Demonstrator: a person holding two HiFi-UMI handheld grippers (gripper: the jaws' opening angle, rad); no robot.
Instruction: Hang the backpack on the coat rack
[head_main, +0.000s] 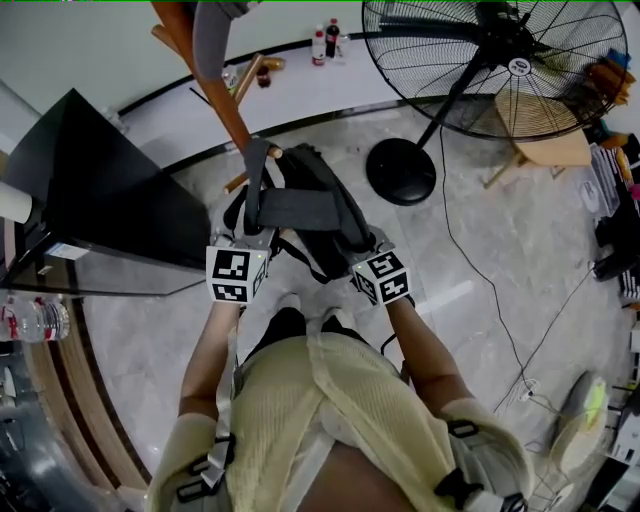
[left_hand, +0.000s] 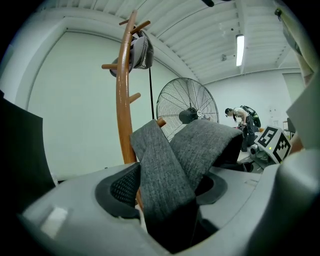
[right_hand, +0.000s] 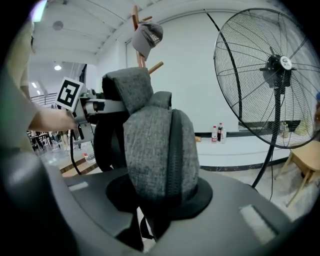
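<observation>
Standing coat rack (head_main: 222, 105): is rising just behind the backpack (head_main: 310, 200), carrying a grey cap (right_hand: 148, 36).
Backpack: is hanging between both grippers.
Right gripper (right_hand: 160, 192): is clamping the backpack's top.
Left gripper (left_hand: 165, 200): is keeping jaws apart around a grey strap (left_hand: 160, 165).

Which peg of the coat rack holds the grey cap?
The top right peg of the coat rack, in the left gripper view, holds the cap; the lower pegs are bare.

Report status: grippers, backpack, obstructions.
Left gripper open round shoulder strap; right gripper shut on backpack. Strap up at lower peg of coat rack. Cap hangs higher, clear.
</observation>
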